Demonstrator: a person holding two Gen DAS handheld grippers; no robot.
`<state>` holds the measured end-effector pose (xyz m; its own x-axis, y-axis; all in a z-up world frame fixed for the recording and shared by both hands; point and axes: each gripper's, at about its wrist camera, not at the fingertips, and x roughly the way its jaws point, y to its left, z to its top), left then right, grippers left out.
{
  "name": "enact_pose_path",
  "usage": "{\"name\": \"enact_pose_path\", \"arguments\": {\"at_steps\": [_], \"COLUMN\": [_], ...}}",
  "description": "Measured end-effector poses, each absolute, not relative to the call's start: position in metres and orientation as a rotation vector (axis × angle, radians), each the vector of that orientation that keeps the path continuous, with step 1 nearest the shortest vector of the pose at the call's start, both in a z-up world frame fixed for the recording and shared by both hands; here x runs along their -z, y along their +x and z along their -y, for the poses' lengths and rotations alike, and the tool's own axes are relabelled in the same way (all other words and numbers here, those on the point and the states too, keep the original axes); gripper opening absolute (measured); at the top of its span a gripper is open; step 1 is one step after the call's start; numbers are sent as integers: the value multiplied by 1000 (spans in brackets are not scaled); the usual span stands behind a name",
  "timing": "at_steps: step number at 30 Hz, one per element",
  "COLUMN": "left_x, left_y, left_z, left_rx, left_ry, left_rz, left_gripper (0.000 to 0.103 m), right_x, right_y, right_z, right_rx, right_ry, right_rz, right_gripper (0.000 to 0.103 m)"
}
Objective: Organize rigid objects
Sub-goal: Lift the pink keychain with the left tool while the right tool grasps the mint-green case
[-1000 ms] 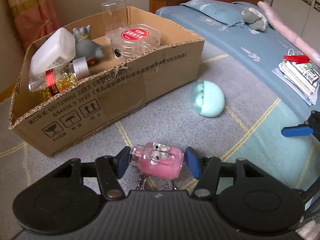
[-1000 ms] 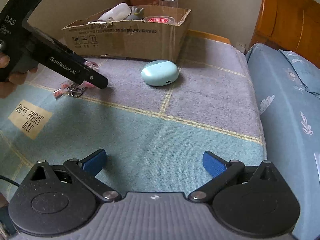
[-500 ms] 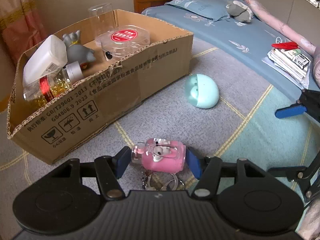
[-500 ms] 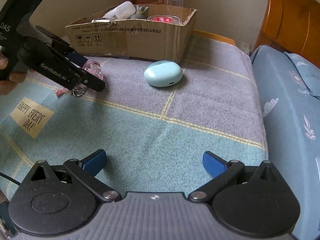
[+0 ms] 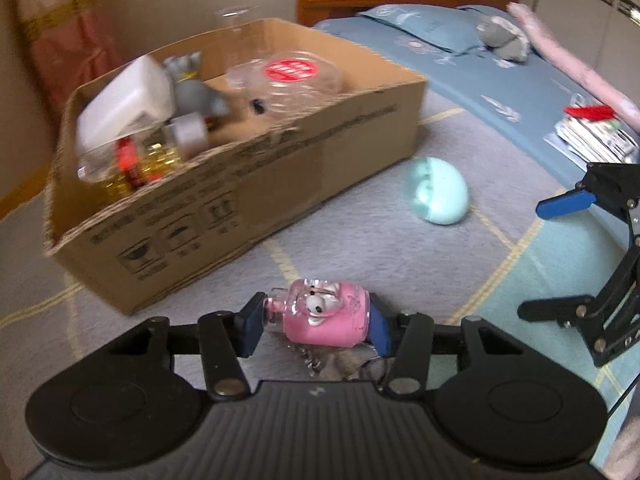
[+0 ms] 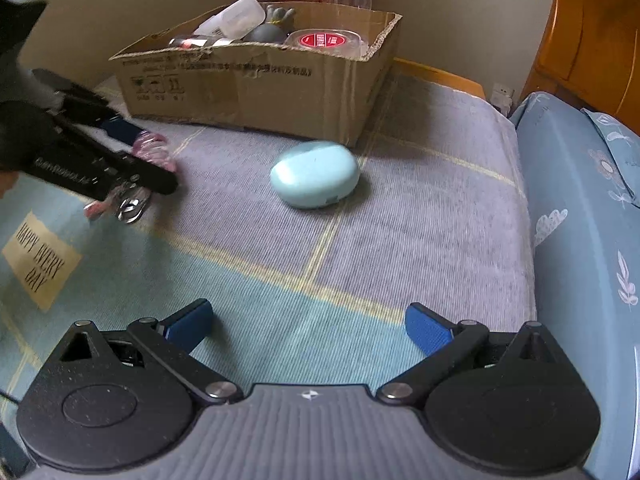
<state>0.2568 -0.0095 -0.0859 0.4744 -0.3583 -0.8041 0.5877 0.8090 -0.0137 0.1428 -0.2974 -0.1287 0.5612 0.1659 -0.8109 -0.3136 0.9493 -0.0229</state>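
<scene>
Lower centre of the left wrist view: my left hand-held gripper (image 5: 316, 322) is clamped end to end on the pink keychain bottle (image 5: 320, 316), light, hard and probably slick, its rings dangling, with the cardboard box (image 5: 248, 184) at upper left. Centre of the right wrist view: the mint case (image 6: 315, 179) lies on the bed blanket (image 6: 420, 232), smooth and domed, so I would pinch it across its flanks; my right hand-held gripper (image 6: 308, 326) stands apart and empty.

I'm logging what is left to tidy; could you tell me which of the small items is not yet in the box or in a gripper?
The mint-green oval case, lying alone on the blanket beside the cardboard box; the pink keychain bottle is clamped in the left gripper.
</scene>
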Motion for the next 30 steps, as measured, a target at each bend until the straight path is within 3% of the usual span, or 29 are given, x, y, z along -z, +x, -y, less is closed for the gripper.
{"name": "enact_pose_path", "arguments": {"at_steps": [20,27,30], "left_x": [84,84,83], "left_y": [262,262,262], "left_z": [-3,-2,-2], "left_rx": [547,547,549], "left_ry": [268,267,264], "left_rz": [-922,-923,-924], "left_gripper": [51,51,51], "right_x": [130,126,124], "right_y": [212,225,225], "right_z": [283,279,278], "right_rx": [-389,-417,-425], "right_ry": [-226,-241,-245], "right_rz": [-876,-857,-854], "right_gripper": [103,87,76]}}
